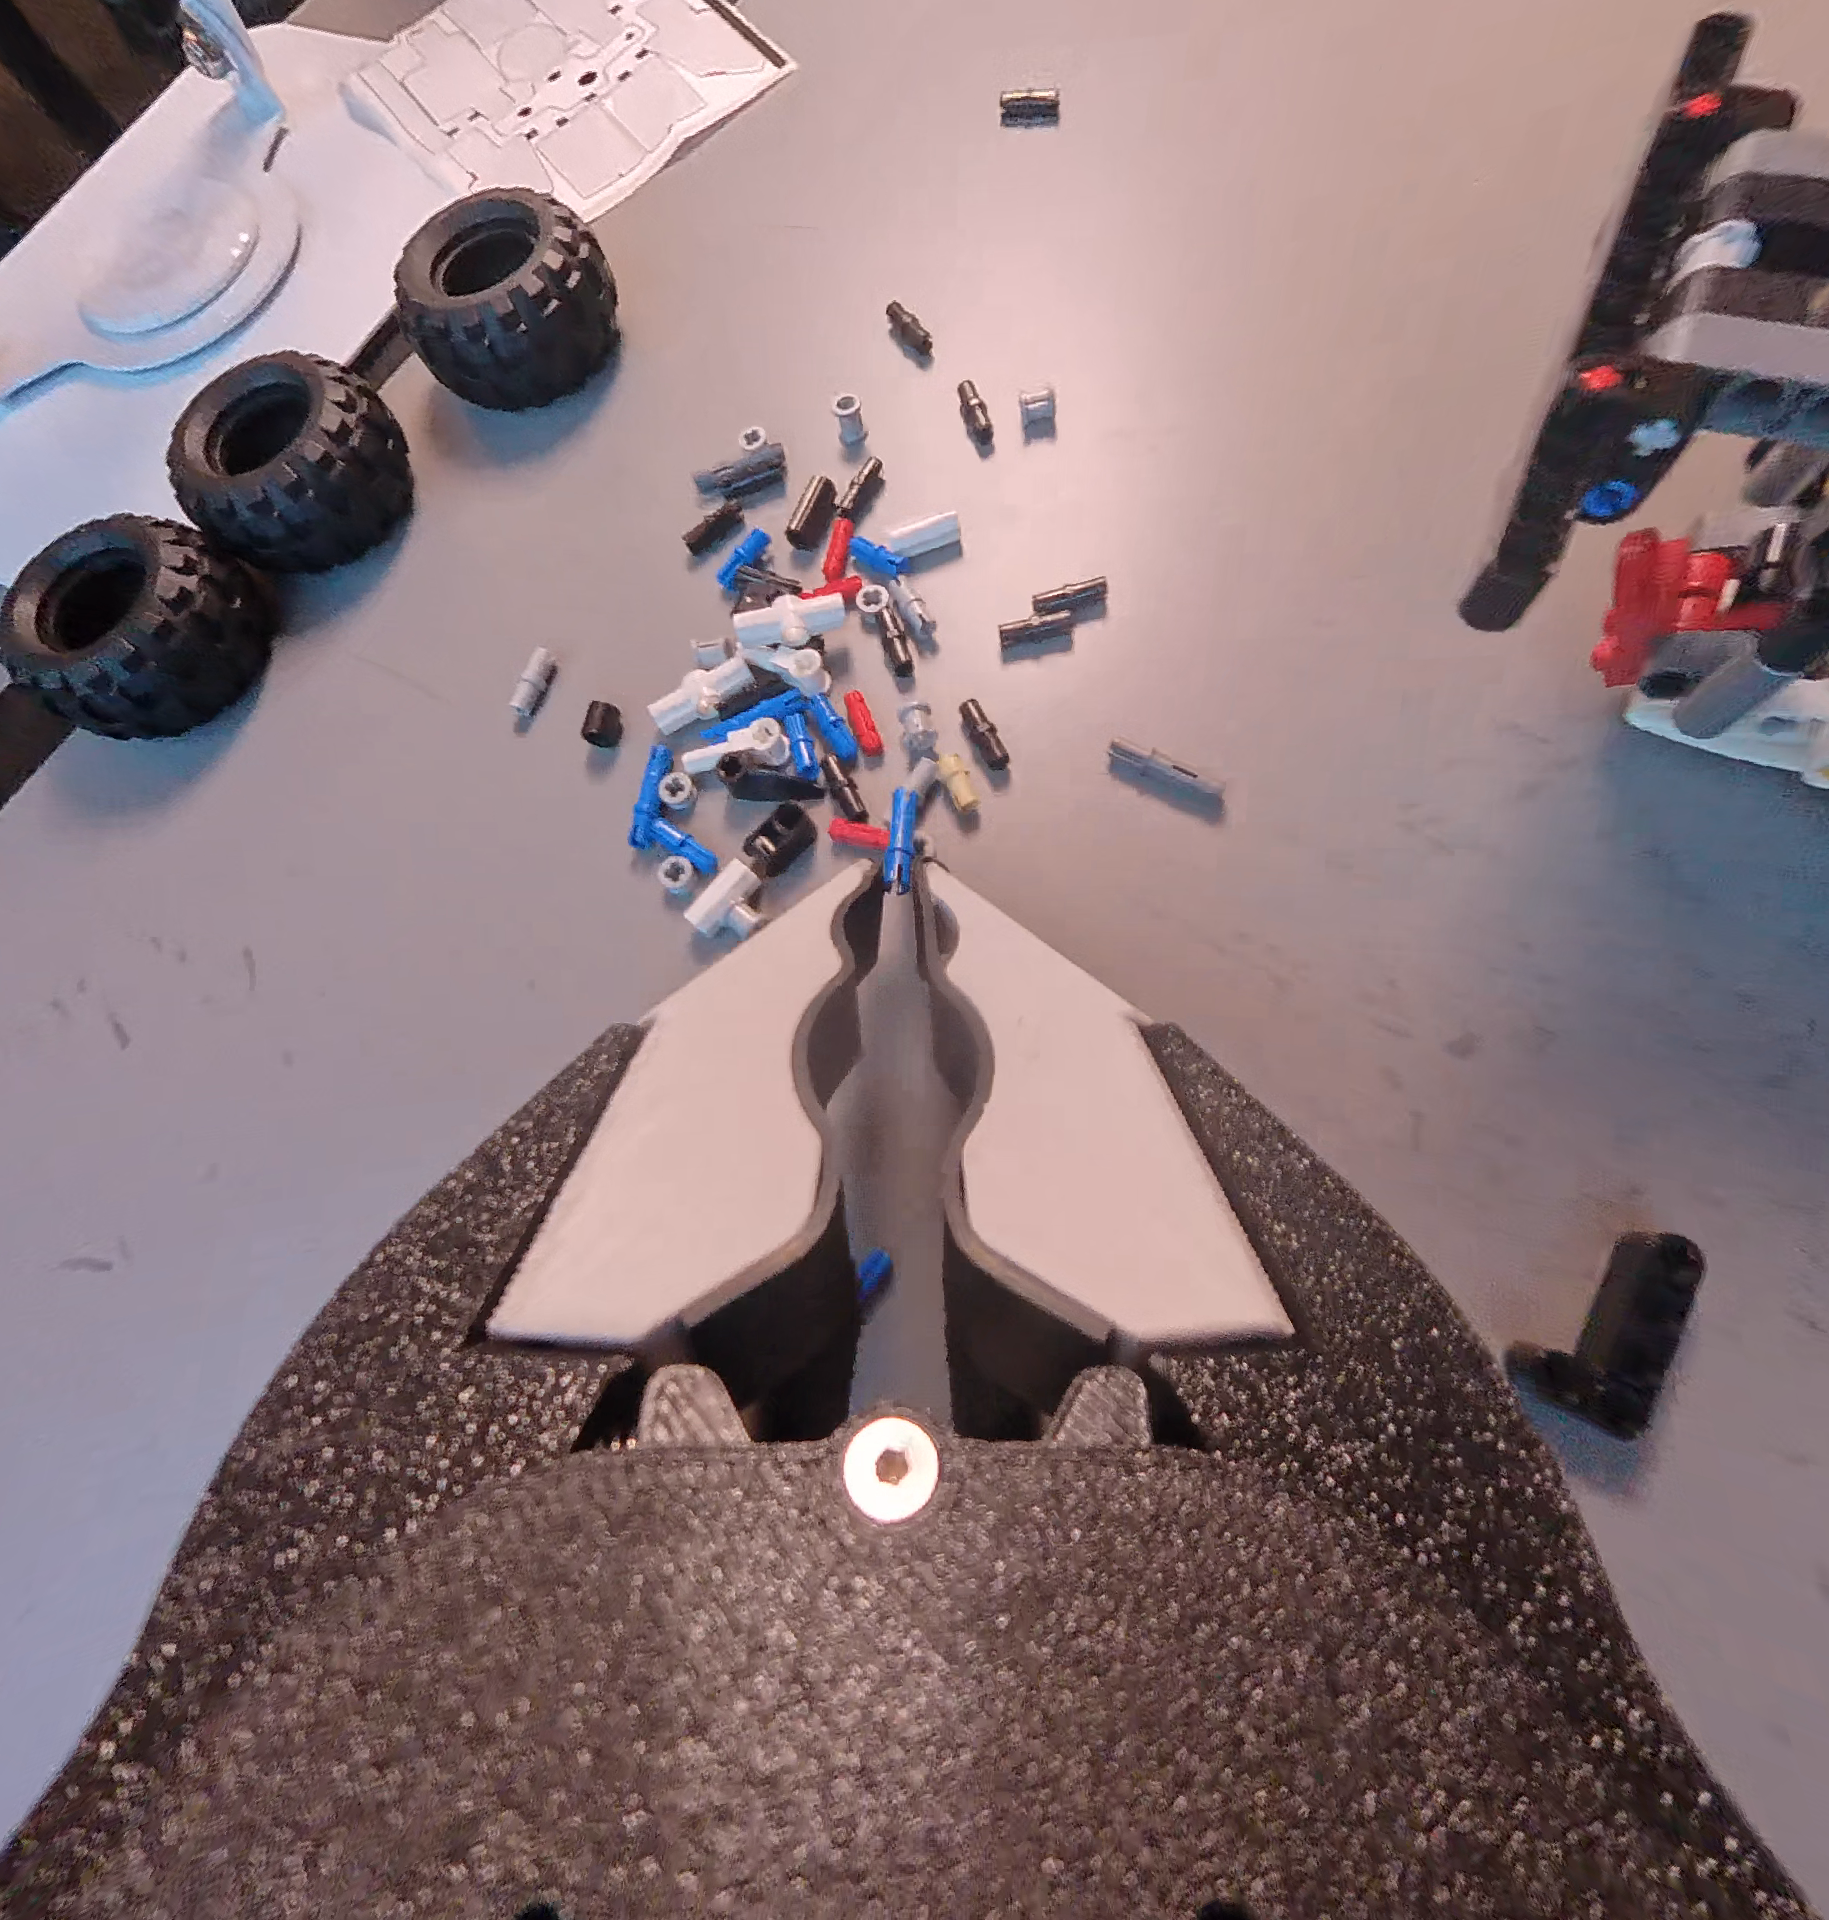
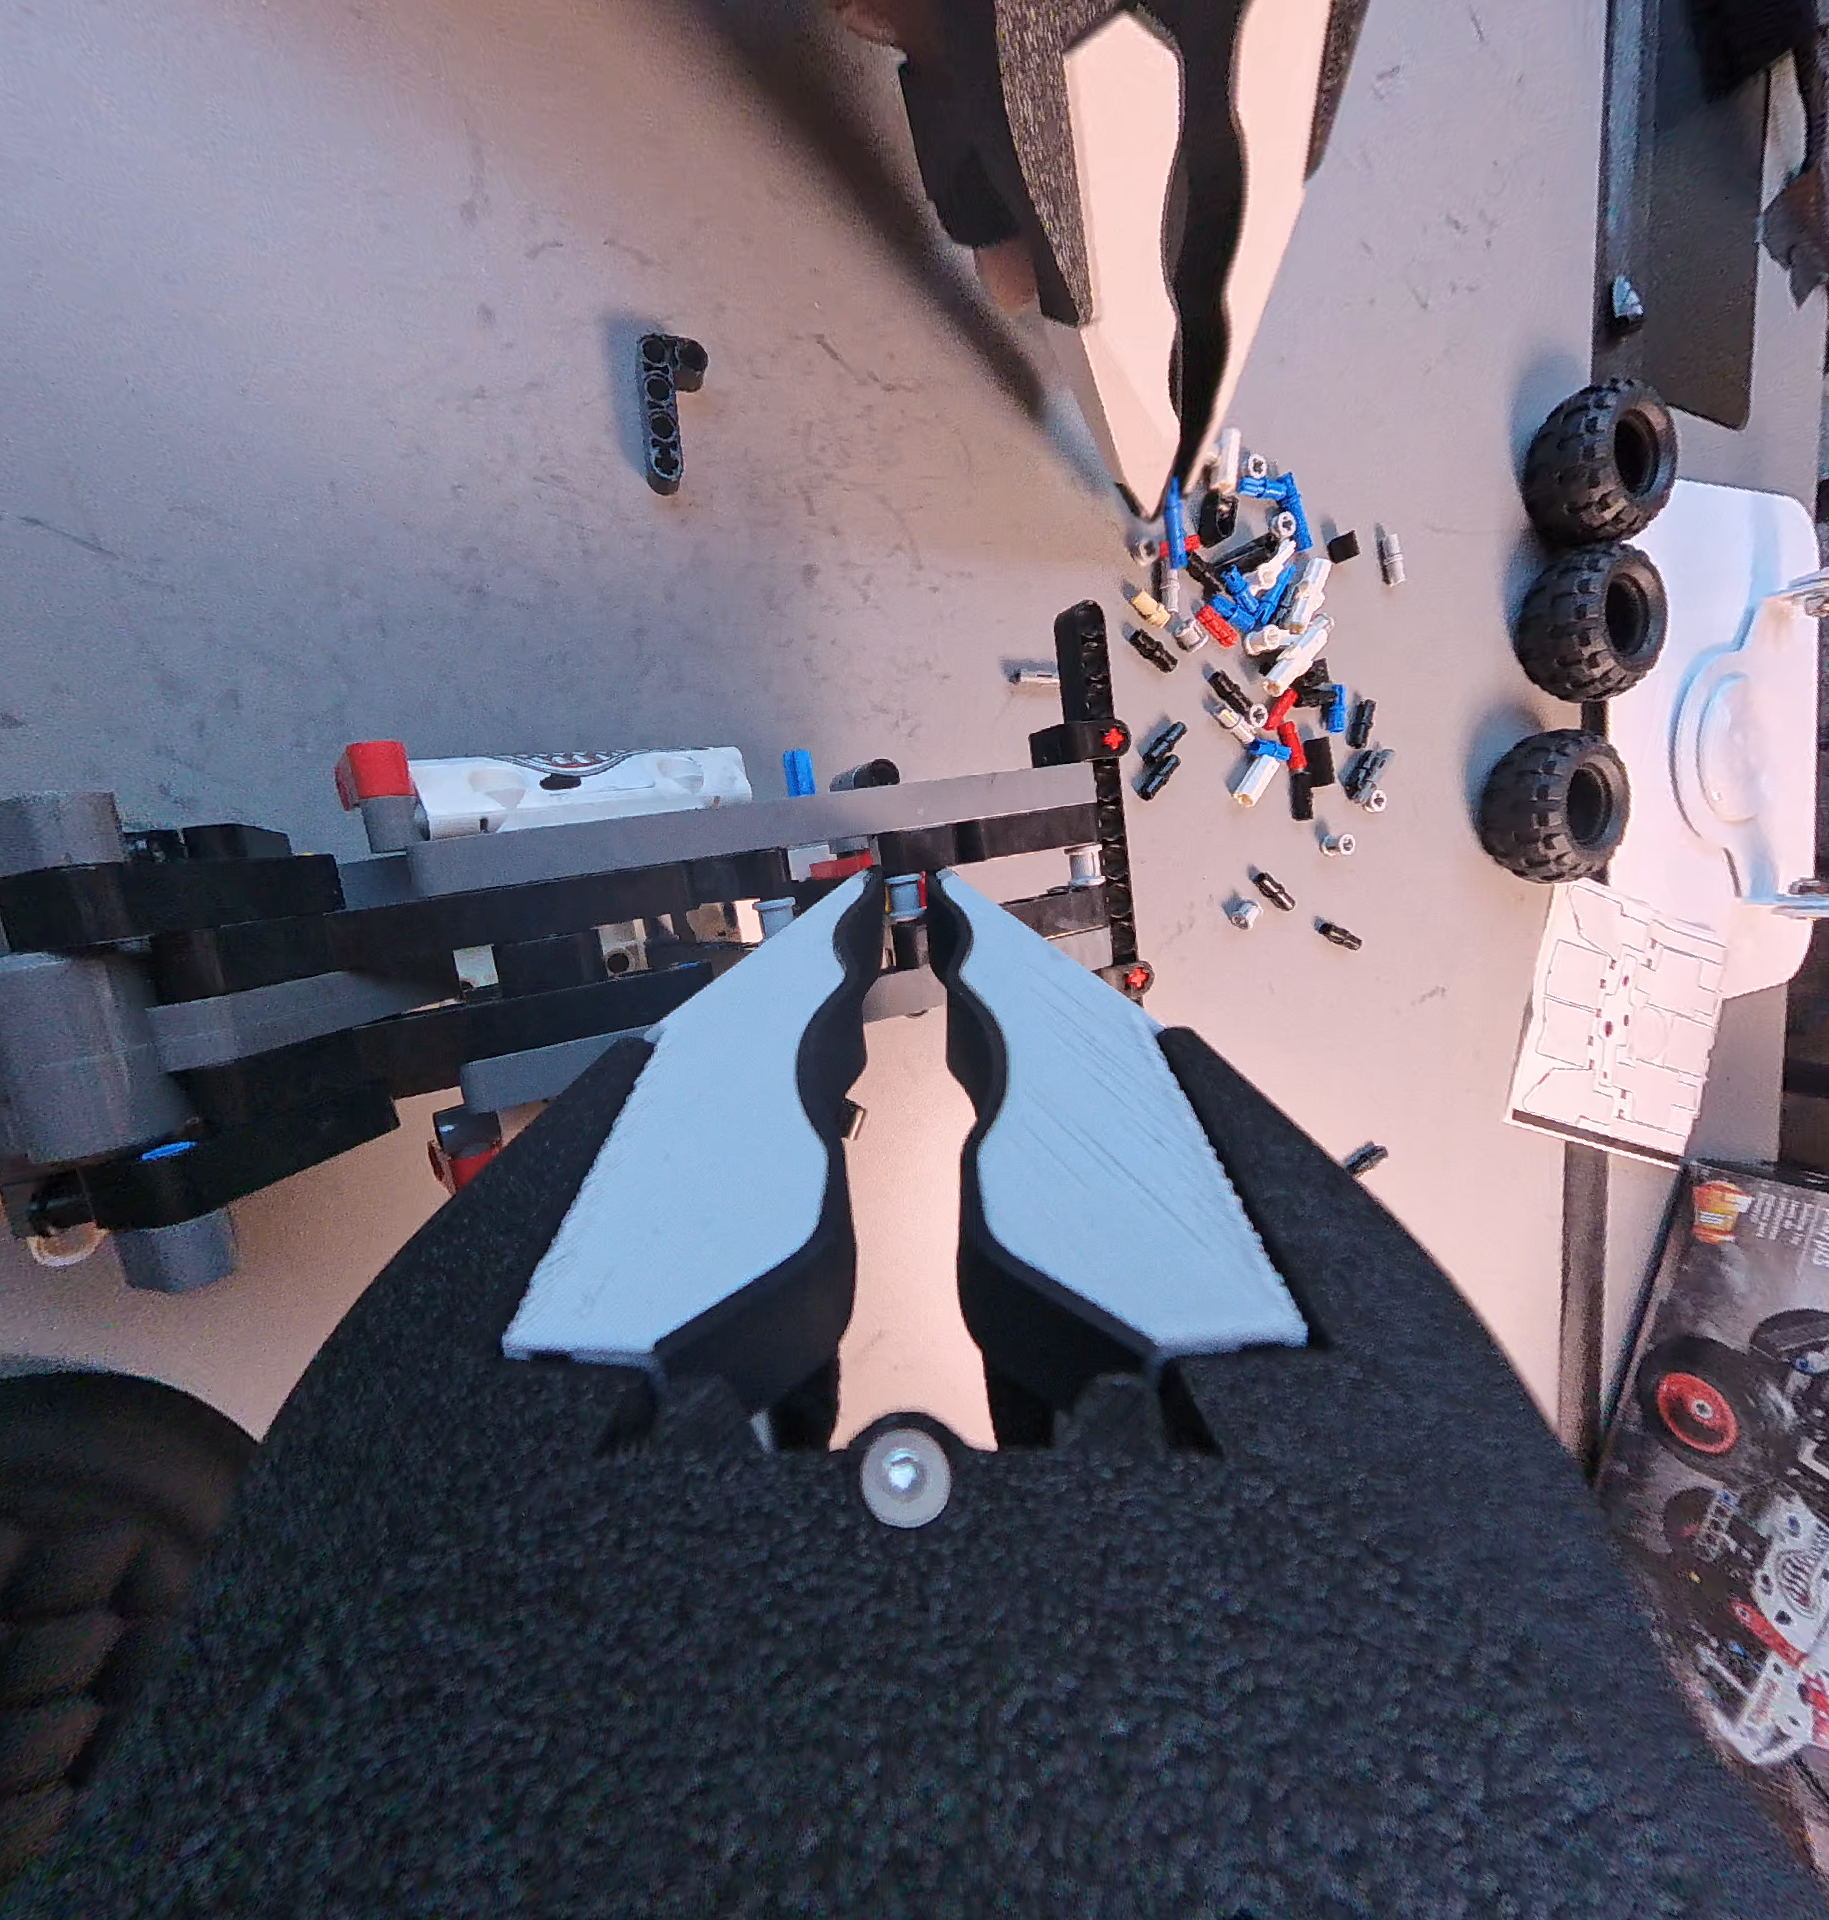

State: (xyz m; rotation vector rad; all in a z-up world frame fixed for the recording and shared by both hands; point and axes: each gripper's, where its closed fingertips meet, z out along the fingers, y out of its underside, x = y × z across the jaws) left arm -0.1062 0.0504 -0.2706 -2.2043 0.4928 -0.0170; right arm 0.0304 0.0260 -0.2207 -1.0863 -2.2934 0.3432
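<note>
- The grey table (image 1: 1305, 935) bears everything.
- The half-built brick chassis (image 2: 577, 914) lies on its side. The right gripper (image 2: 905, 899) has its jaws nearly closed on a small grey pin at the frame, apparently steadying it.
- Three black tyres (image 1: 286, 457) stand in a row at the table's edge, beside a white sheet (image 1: 577, 94).
- The loose pile of pins (image 1: 785, 665) is mid-table; the left gripper (image 1: 897, 873) pinches a blue pin (image 1: 902, 831) at its near edge, jaws almost shut.

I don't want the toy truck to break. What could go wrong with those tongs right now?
1. The left tongs pinch a tiny blue pin only by its end, so it might slip and drop into the pile of small pieces.
2. The right tongs grip the half-built truck frame at a single spot; a twist could perhaps pop parts loose.
</note>
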